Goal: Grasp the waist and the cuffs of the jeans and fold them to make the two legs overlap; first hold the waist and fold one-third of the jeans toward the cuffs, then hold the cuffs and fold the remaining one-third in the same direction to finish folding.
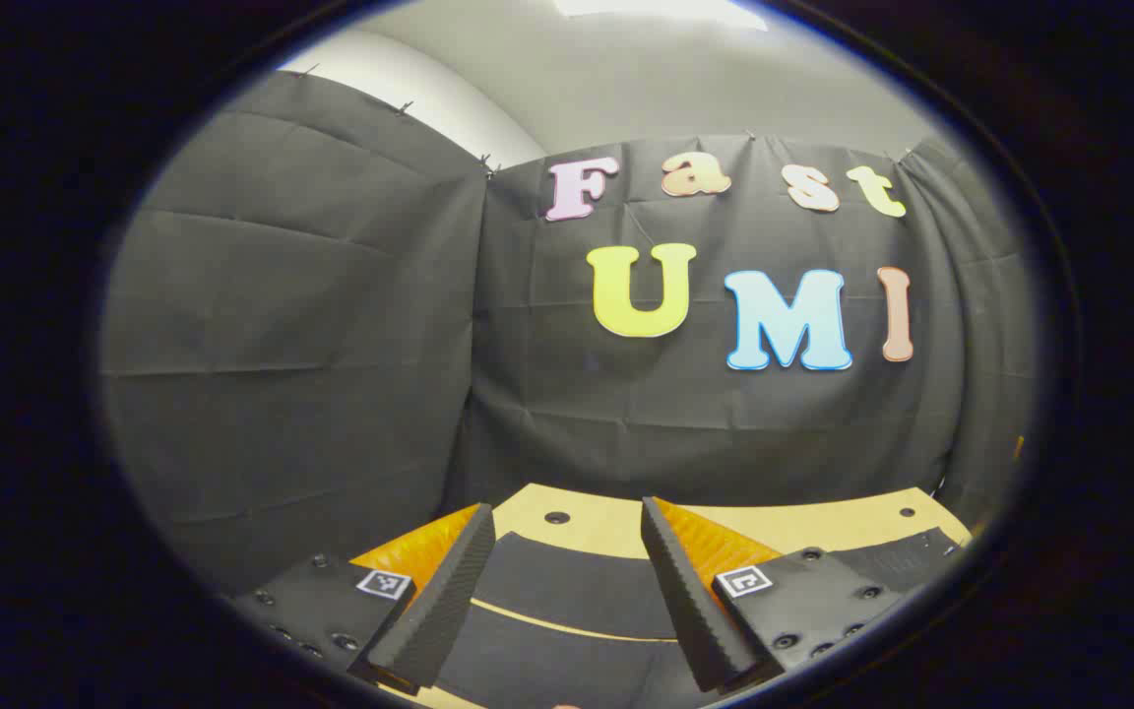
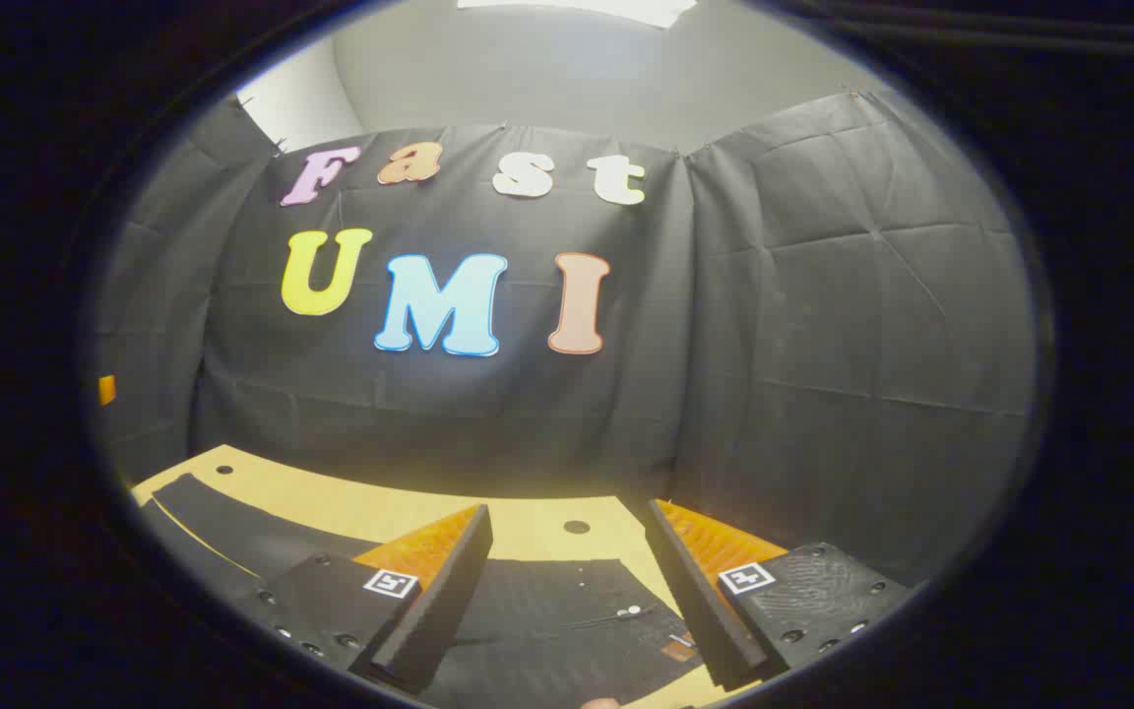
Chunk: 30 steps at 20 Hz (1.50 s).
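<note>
Hovering above the pale wooden table [image 1: 606,527], the left gripper [image 1: 567,601] had its fingers spread wide apart with nothing between them, and the right gripper [image 2: 572,596] was spread the same way, also gripping nothing. The jeans [image 2: 567,620], of dark cloth, lay flat on the table below both tools. In the right gripper view the part between the fingers carried a small metal button and a little tan patch, so that end looked like the waist; in the left gripper view two dark bands of cloth with a thin strip of table showing between them ran across under the fingers, which I took to be the two legs lying side by side, not yet overlapped. Whether the cuffs lay under the left gripper could not be told from these views. As a judgement, the denim would have been soft and limp yet fairly weighty for cloth, apt to sag and drag on the tabletop when lifted by one edge, and not fragile or slippery. The waistband, doubled and stitched, would have offered the firmest bite, best taken at its outer edge near the button; the hem at the leg ends would have served likewise. A hold on a single thin layer risked gathering only part of the cloth.
</note>
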Each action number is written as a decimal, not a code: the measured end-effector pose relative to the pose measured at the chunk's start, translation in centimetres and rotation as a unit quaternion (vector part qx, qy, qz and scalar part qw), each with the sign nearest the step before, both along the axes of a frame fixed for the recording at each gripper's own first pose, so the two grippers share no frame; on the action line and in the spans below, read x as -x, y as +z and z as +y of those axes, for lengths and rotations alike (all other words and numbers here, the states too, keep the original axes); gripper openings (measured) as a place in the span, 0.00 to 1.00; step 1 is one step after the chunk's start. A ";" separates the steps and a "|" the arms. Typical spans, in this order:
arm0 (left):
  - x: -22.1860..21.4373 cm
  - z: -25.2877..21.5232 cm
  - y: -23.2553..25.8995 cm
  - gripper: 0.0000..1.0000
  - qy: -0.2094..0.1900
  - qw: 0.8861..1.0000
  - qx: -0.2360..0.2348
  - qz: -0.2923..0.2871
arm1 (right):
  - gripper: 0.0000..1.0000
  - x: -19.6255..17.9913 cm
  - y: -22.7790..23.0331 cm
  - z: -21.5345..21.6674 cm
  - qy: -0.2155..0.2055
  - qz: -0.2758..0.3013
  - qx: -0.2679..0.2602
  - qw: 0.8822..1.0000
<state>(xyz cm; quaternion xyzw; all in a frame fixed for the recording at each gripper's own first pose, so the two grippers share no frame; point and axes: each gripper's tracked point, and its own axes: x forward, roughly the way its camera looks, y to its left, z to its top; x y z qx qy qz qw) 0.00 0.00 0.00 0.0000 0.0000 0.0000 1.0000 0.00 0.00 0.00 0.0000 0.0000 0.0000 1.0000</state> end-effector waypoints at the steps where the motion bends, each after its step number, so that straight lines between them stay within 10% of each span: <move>1: 0.0 0.0 0.0 0.96 -0.001 1.000 0.000 0.000 | 0.94 0.0 0.0 0.0 -0.001 0.000 0.000 1.000; 22: -0.2 1.5 -3.8 0.96 0.011 0.997 0.049 0.055 | 0.94 -0.1 -2.5 -1.9 -0.035 0.045 -0.005 0.998; 30: -2.6 9.4 -12.7 0.99 0.083 0.959 0.172 0.211 | 0.94 -1.0 -9.2 -4.9 -0.063 0.174 -0.060 0.981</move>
